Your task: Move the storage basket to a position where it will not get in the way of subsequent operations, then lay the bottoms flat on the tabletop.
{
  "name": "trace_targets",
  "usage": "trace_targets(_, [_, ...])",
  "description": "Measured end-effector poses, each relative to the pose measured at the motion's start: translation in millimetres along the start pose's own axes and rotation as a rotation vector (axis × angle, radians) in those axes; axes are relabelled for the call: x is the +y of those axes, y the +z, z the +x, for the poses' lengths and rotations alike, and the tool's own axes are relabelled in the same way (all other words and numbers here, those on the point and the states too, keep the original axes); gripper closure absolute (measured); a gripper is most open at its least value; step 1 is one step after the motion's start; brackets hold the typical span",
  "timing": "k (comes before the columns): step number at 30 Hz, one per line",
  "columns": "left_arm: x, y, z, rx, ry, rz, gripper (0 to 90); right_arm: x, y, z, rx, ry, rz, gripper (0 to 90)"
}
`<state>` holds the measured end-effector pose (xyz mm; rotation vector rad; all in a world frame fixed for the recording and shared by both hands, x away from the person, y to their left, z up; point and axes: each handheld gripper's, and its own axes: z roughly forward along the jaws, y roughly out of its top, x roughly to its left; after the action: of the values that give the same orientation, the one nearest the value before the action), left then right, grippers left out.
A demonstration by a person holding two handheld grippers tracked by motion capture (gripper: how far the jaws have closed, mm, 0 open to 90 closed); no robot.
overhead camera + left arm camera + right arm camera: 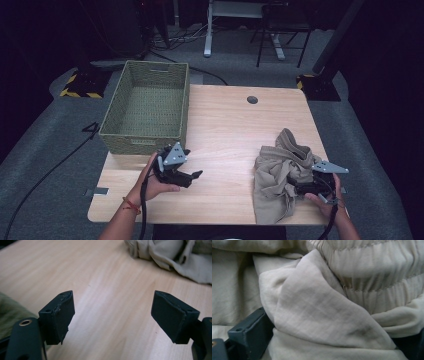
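At the front right corner of the worktop (225, 130), a crumpled beige garment (277, 172) lay in a heap, its lower part reaching the front edge. The right gripper (300, 188) was pushed into the heap from the right-edge side, held by the person's right hand (327, 202). In the right gripper view, a thick fold of the garment (317, 310), with a gathered elastic band above it, sat between the two black fingers (249, 332); the fingers were pinching that fold, with cloth bunched against the one finger that showed clearly.

Toward the front left of the worktop, the left gripper (192, 176) was held by the left hand (155, 182), just in front of the basket and well apart from the garment, its fingers pointing toward the right edge. In the left gripper view, its fingers (58, 317) stood spread wide, with bare wood grain between them and nothing in contact with either pad. The near edge of the garment (175, 255) showed farther off across the worktop.

A woven green basket (145, 142) stood on the back left corner of the worktop, overhanging its left edge. A round cable port (252, 99) was set near the back edge.
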<state>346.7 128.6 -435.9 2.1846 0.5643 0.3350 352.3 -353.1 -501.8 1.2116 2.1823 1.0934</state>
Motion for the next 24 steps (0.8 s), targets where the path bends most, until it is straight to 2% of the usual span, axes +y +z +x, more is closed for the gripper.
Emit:
trace_targets(1, [-0.6,11.2,-8.2,-0.034,-0.002,0.011,19.7,0.1,0.3,0.3,-0.002,-0.001,-0.001,2.4])
trace_targets(2, [-0.4,15.3,-11.3,-0.05,-0.001,0.019,19.7,0.3,0.5,0.5,-0.003,-0.002,0.0,2.4])
trace_targets(3, [-0.4,15.3,-11.3,-0.05,-0.001,0.019,19.7,0.3,0.5,0.5,-0.003,-0.002,0.0,2.4])
trace_targets(6, [2.8,32.5,-26.8,-0.09,0.019,0.039,19.7,0.7,1.2,1.4,-0.008,0.001,0.001,2.4])
trace_targets(8, [10.4,51.9,-42.8,-0.131,0.039,0.061,20.8,1.6,2.5,2.6,-0.012,0.002,0.002,2.4])
trace_targets(9, [10.4,51.9,-42.8,-0.131,0.039,0.061,21.1,2.0,3.1,3.1,-0.013,0.004,0.001,2.4])
trace_targets(11, [17.4,65.8,-53.5,-0.162,0.051,0.067,21.1,2.5,3.8,3.1,-0.011,-0.001,0.001,2.4])
trace_targets(13, [24.8,80.5,-64.7,-0.175,0.089,0.078,21.1,2.9,4.2,3.8,-0.013,0.003,0.003,2.4])
trace_targets(14, [31.9,96.3,-74.9,-0.189,0.119,0.086,21.0,3.2,4.6,4.2,-0.015,0.004,0.002,2.4])
trace_targets(15, [31.9,96.3,-74.9,-0.189,0.119,0.086,21.0,3.2,4.6,4.2,-0.015,0.004,0.002,2.4])
trace_targets(17, [38.3,111.8,-84.8,-0.208,0.128,0.089,21.0,3.7,5.4,4.8,-0.015,-0.004,0.001,2.4])
trace_targets(18, [44.4,126.6,-93.4,-0.217,0.144,0.095,20.9,3.9,5.7,6.1,-0.02,0.001,-0.001,2.4])
trace_targets(19, [44.4,126.6,-93.4,-0.217,0.144,0.095,20.9,3.9,5.7,6.1,-0.02,0.001,-0.001,2.4])
trace_targets(20, [50.0,139.4,-100.8,-0.217,0.151,0.105,20.8,4.1,5.8,6.5,-0.02,0.001,-0.002,2.6])
trace_targets(21, [50.0,139.4,-100.8,-0.217,0.151,0.105,20.8,4.1,5.8,6.5,-0.02,0.001,-0.002,2.6])
trace_targets(23, [55.7,150.8,-105.9,-0.204,0.157,0.11,21.0,4.5,5.7,7.8,-0.023,-0.004,-0.002,3.5])
trace_targets(24, [58.1,156.6,-108.5,-0.172,0.158,0.124,21.2,4.8,5.7,8.7,-0.023,-0.009,-0.005,4.2])
